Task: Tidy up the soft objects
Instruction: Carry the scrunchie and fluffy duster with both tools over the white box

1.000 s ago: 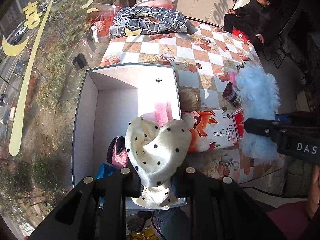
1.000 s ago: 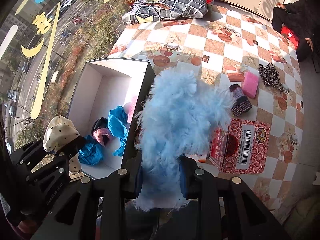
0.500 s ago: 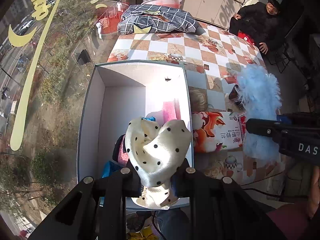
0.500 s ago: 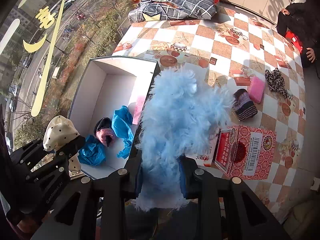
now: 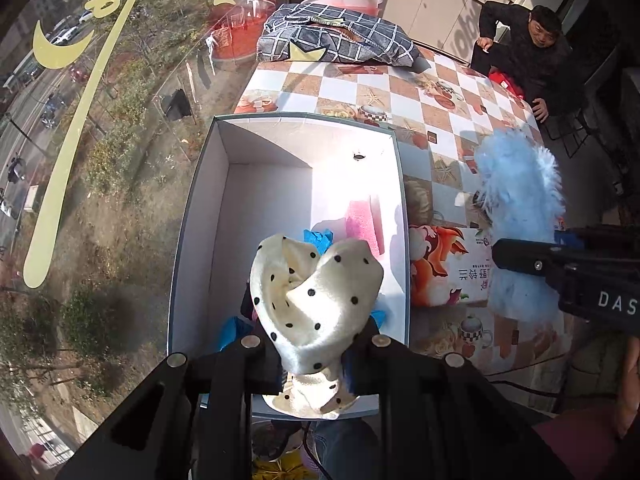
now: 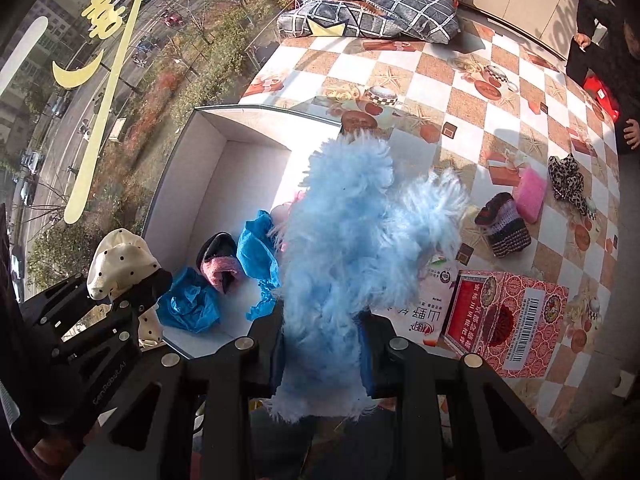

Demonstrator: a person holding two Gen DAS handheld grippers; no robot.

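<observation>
While the left gripper point(image 5: 316, 344) pinches a cream dotted cloth point(image 5: 316, 296) between pressed fingers, the cloth hangs above the near end of the white box point(image 5: 200, 216), clear of its floor. The right gripper point(image 6: 324, 344) is likewise clamped on a blue fluffy piece point(image 6: 352, 248), held above the box's right wall.

Change noted: over the last second the left view has advanced; the box now fills more of the frame and the cloth sits further over its interior. The right gripper has also closed on the box, though more slowly. Judgement: both items are in transit to the box, the cloth nearer to release; neither is yet deposited.

Contents already in the box: blue cloths point(image 6: 188, 300), a dark and pink sock point(image 6: 220, 264), a pink sponge point(image 5: 362, 224). The far half of the box floor is bare, so room remains.

Outstanding on the table point(image 6: 480, 92): a striped knit item point(image 6: 504, 228), a second pink sponge point(image 6: 530, 194), a leopard-print scrunchie point(image 6: 566, 178). A red carton point(image 6: 508, 312) and a printed carton point(image 5: 448, 264) lie just beside the box.

Surface: chequered tablecloth, a plaid cushion point(image 5: 336, 42) at the far end. The box stands against a window overlooking a street. A seated man point(image 5: 528, 48) is at the far right corner
</observation>
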